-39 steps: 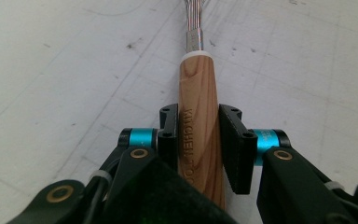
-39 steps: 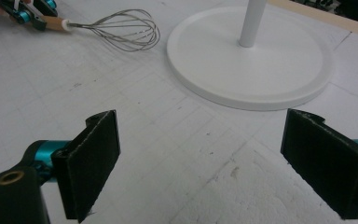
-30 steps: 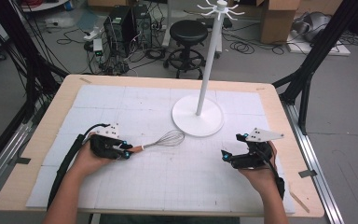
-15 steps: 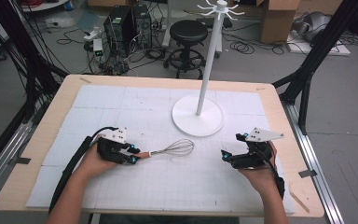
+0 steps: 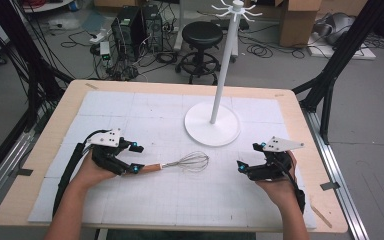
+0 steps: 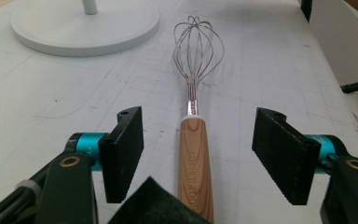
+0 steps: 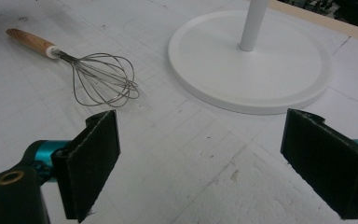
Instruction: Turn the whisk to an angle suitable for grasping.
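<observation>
A wire whisk point(image 5: 180, 163) with a wooden handle lies flat on the white gridded mat, head pointing right. My left gripper point(image 5: 137, 158) is open at its handle end. In the left gripper view the handle point(image 6: 193, 140) runs between the two spread jaws without touching either pad, and the left gripper point(image 6: 204, 156) rests low over the mat. My right gripper point(image 5: 247, 156) is open and holds nothing, to the right of the whisk's head. In the right gripper view the whisk point(image 7: 98, 77) lies ahead to the left of the right gripper point(image 7: 209, 163).
A white stand point(image 5: 212, 125) with a round base and a tall pole topped by hooks rises behind the whisk; its base point(image 7: 251, 60) is just ahead of the right gripper. The wooden table edge point(image 5: 300, 115) frames the mat. A stool and cables are on the floor beyond.
The left gripper moved the whisk right and slightly toward me. Its jaws now stand apart around the handle, with the whisk lying on the mat. The right gripper has stayed put.
</observation>
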Available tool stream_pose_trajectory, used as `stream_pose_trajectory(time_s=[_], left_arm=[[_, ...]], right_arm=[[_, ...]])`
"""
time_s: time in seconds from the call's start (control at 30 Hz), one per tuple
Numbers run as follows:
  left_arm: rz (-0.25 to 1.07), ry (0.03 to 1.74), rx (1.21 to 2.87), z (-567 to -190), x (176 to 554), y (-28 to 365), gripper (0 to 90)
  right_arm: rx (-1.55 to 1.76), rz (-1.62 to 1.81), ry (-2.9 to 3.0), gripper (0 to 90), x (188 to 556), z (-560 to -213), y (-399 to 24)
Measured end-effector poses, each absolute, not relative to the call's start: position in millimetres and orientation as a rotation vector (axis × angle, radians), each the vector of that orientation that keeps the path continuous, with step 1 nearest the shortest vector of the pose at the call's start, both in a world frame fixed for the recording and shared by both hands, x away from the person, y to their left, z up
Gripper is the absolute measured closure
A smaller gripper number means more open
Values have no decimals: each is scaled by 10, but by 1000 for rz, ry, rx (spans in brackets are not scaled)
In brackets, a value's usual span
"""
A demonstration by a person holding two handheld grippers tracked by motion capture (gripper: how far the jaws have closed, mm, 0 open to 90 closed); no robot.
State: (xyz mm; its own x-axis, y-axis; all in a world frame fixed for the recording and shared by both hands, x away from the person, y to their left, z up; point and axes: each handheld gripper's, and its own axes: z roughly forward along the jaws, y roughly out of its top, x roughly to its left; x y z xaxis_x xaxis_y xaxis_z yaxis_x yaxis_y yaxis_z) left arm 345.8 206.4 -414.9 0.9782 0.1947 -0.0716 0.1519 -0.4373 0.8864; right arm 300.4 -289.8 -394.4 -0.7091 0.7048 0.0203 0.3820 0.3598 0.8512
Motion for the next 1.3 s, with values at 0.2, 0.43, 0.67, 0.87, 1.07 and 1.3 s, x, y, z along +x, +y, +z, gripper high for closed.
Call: stream_pose_trajectory(time_s=[0.2,0.43,0.67,0.87,1.07,1.3], left_arm=[[87,290,2095,-4192,3470,2131,297],[74,332,2190,-4323,3507,2156,308],[20,295,2277,-4428,3515,2054,433],[41,220,2312,-4409,3476,1999,691],[55,175,2322,-4402,3463,1909,696],[16,111,2299,-4422,3477,1652,697]], right_arm=[[960,1287,2279,107,3009,-3947,-2902],[953,1286,2280,107,3007,-3948,-2895],[955,1285,2278,108,3005,-3945,-2897],[956,1280,2283,107,3006,-3948,-2887],[954,1287,2275,108,3004,-3937,-2893],[950,1295,2257,108,2993,-3889,-2914]])
